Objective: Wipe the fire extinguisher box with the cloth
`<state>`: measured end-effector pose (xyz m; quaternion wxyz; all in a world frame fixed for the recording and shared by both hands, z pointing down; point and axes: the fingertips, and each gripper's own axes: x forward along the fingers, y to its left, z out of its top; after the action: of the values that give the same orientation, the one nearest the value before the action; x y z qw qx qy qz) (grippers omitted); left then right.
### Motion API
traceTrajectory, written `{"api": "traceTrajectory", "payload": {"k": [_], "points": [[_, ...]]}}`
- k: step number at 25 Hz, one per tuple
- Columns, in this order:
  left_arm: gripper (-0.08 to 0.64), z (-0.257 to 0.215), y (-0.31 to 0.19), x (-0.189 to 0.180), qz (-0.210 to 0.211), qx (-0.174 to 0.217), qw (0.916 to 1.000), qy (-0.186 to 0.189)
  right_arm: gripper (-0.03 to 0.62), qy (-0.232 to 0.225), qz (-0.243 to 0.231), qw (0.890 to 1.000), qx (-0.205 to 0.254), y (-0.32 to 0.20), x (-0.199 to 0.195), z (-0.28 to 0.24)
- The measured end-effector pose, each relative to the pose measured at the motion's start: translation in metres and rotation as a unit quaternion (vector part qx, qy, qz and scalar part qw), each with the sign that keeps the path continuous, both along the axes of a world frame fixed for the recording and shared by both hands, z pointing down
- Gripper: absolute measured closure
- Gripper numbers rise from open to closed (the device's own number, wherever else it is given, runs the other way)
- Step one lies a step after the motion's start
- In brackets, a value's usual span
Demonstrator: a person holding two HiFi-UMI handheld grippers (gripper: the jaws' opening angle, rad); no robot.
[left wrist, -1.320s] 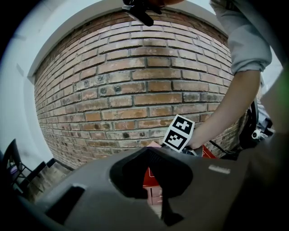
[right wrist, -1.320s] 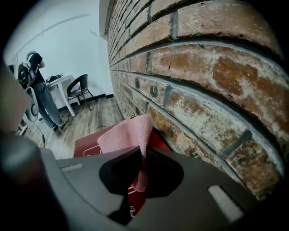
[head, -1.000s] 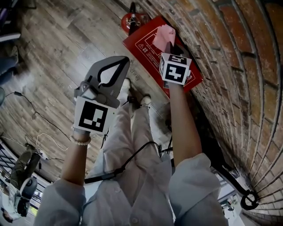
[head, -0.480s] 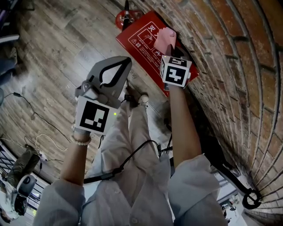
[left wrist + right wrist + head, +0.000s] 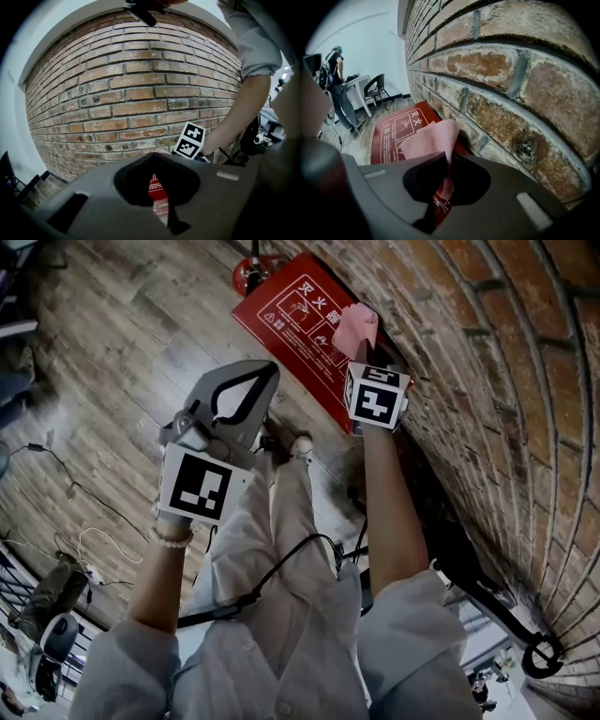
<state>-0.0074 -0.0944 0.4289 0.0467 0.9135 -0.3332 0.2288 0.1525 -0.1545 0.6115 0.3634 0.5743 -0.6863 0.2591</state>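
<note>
The right gripper (image 5: 359, 341) held a pink cloth (image 5: 354, 324) as we reached toward the red fire extinguisher box (image 5: 292, 315), its jaws closed on the fabric. In the right gripper view the cloth (image 5: 433, 138) was pinched between the jaws of that gripper (image 5: 445, 164), with a loose fold sticking out past the tips. Whether the fabric touched the box, we could not tell.

The box sat on the wooden floor (image 5: 122, 343), hard against the foot of the brick wall (image 5: 497, 362). Its printed face (image 5: 396, 129) was turned up, showing white characters and diagrams. A red extinguisher (image 5: 251, 270) stood just beside the far end of the box.

The left gripper (image 5: 265, 369) hung well apart from the box, above our legs. Its jaws were brought together at the tips with nothing between them. From the left gripper view, that gripper (image 5: 153, 157) faced the brick wall (image 5: 131, 93), and a sliver of the red box showed through the gap behind its tips.

Farther down the room, a person (image 5: 338, 89) stood at a table (image 5: 354, 80) near a dark chair (image 5: 375, 89).
</note>
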Motion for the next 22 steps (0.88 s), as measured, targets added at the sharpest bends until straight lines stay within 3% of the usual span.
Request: {"api": "traceTrajectory", "payload": {"k": [22], "points": [[0.565, -0.001, 0.013, 0.038, 0.024, 0.000, 0.9997, 0.000, 0.571, 0.022, 0.048, 0.998, -0.023, 0.062, 0.075, 0.007]]}}
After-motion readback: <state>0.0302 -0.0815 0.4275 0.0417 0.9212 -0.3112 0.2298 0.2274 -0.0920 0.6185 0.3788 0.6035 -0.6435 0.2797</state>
